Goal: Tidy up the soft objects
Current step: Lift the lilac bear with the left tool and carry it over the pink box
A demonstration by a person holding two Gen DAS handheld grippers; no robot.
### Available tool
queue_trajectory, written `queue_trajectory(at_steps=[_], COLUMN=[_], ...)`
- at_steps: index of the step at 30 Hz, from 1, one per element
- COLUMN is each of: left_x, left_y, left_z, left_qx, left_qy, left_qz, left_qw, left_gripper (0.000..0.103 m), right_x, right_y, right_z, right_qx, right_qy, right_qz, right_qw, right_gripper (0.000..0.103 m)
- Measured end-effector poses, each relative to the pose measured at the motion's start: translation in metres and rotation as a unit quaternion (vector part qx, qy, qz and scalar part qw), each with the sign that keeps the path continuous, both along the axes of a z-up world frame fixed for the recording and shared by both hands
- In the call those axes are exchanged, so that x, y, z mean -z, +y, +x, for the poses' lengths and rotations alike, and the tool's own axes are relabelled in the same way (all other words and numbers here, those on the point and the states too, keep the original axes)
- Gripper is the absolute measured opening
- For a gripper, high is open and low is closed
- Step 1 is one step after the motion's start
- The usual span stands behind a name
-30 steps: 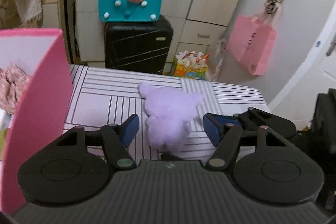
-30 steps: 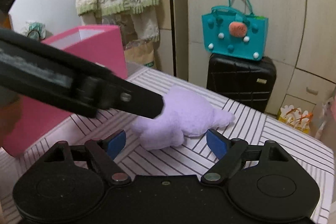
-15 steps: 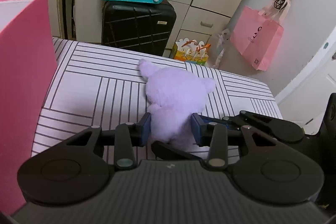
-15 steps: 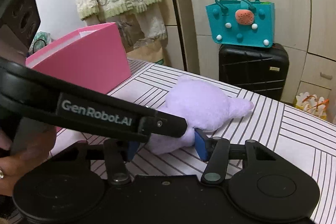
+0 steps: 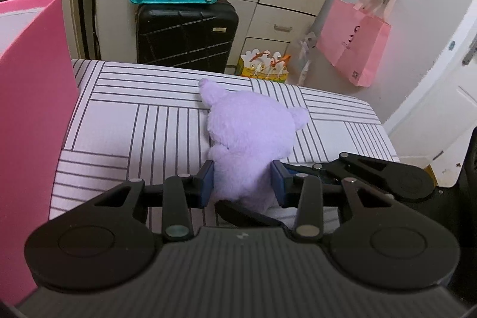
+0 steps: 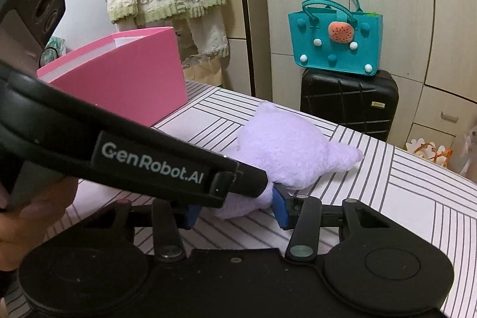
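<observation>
Striped counter (image 5: 125, 121), frame centre: lilac plush toy (image 5: 250, 136) lies lengthwise away from left claw (image 5: 243, 184), clamped on its near end; right claw (image 6: 235, 210) is closing on it.

object: lilac plush toy (image 5: 250, 136) | look: fuzzy, rounded, two pointed ears | pose: lying flat, ears toward the far edge | place: striped worktop (image 5: 125, 124), mid-surface, right of the pink box (image 5: 32, 97)

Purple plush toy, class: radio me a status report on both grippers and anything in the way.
Left gripper shut on purple plush toy. Right gripper closing on its lower end. Toy lying on striped table, pink box alongside. Nothing blocking.
</observation>
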State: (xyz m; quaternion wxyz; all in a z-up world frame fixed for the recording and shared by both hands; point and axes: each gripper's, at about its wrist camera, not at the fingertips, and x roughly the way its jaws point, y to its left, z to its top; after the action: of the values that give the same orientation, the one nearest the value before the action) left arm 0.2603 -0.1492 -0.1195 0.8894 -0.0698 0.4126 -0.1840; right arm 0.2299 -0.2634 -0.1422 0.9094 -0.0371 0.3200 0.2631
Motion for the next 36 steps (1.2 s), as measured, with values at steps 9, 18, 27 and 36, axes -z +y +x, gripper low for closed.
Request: queue_trajectory(at_steps=[9, 18, 27, 36], left_x=[-0.012, -0.023, -0.052, -0.080], left_y=[0.003, 0.003, 0.013, 0.057], left_z=[-0.035, -0.084, -0.128, -0.170], left_qx=[0.047, 0.089, 0.114, 0.109], left_qy=[0.015, 0.013, -0.022, -0.062], left_qz=[0.026, 0.035, 0.043, 0.038], left_qw=[0.9984, 0.9953, 0.9923, 0.9914], left_gripper=[0.039, 0.039, 0.039, 0.040], right_x=[-0.012, -0.021, -0.048, -0.079], right_y=[0.004, 0.002, 0.011, 0.041], right_z=[-0.035, -0.084, -0.125, -0.163], right_qx=[-0.001, 0.004, 0.000, -0.044], right_qy=[0.008, 0.035, 0.008, -0.034], right_qz=[-0.001, 0.002, -0.020, -0.038], right_qw=[1.000, 0.999, 1.000, 0.998], right_gripper=[0.053, 0.047, 0.047, 0.047])
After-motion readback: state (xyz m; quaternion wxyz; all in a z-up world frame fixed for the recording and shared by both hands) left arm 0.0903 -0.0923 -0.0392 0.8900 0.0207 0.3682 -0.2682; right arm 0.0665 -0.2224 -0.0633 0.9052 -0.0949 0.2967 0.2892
